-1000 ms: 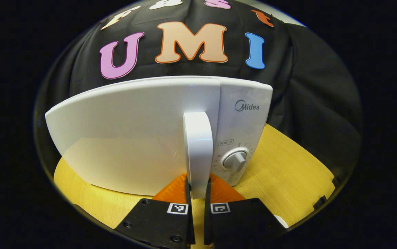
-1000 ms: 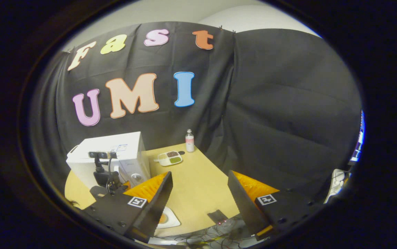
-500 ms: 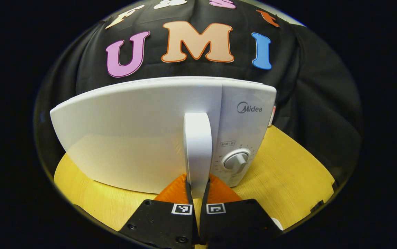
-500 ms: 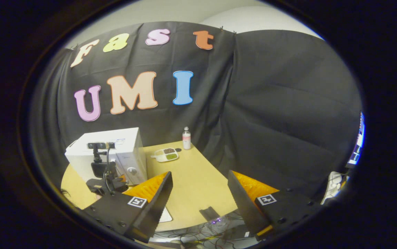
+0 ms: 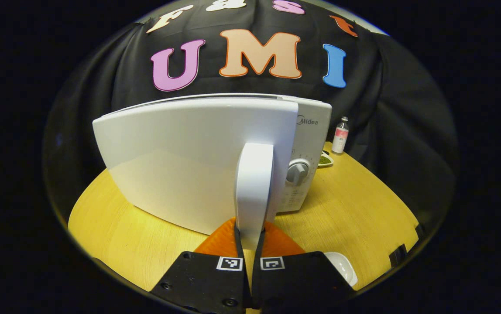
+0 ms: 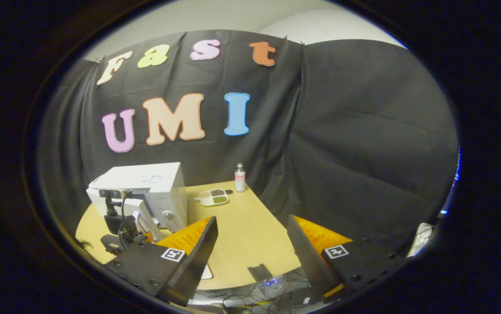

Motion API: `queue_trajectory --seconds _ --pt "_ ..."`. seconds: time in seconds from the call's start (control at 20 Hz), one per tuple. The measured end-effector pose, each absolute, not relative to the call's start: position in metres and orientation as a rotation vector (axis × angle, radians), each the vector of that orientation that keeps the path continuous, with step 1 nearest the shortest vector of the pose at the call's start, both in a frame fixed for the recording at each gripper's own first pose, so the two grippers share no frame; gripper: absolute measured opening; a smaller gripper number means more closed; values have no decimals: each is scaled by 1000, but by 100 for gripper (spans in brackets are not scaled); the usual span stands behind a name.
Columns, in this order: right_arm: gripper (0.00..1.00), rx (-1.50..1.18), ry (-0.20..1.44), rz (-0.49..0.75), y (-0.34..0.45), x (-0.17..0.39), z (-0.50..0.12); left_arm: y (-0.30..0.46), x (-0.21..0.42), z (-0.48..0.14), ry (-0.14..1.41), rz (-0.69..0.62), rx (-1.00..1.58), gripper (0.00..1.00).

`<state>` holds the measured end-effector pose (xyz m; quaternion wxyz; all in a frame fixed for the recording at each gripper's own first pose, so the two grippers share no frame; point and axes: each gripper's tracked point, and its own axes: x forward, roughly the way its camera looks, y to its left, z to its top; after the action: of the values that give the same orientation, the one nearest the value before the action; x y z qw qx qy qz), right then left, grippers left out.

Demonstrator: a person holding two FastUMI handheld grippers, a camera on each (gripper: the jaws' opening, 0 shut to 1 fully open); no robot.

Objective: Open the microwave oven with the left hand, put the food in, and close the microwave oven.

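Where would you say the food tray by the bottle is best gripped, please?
Probably at the food tray near rim, coming from the open table side with the open right gripper: it lies flat and shallow, with the microwave left and bottle behind.

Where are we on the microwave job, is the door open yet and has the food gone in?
Done: the left gripper is shut on the door handle. In hand: the door stands partly swung out from the microwave. Left: the food tray sits on the table beside the bottle; the right gripper is open, holding nothing. Loading and closing remain.
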<state>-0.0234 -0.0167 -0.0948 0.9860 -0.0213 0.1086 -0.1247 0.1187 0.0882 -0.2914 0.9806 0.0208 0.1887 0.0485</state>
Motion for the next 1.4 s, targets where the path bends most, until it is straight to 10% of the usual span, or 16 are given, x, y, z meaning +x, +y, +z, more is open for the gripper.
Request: queue_trajectory --seconds 0.8,1.4 --pt "92 0 178 -131 -17 -50 -98 132 24 -298 351 236 -67 24" --pt "92 -6 183 -31 46 -40 -105 182 -20 -295 353 290 -84 93"
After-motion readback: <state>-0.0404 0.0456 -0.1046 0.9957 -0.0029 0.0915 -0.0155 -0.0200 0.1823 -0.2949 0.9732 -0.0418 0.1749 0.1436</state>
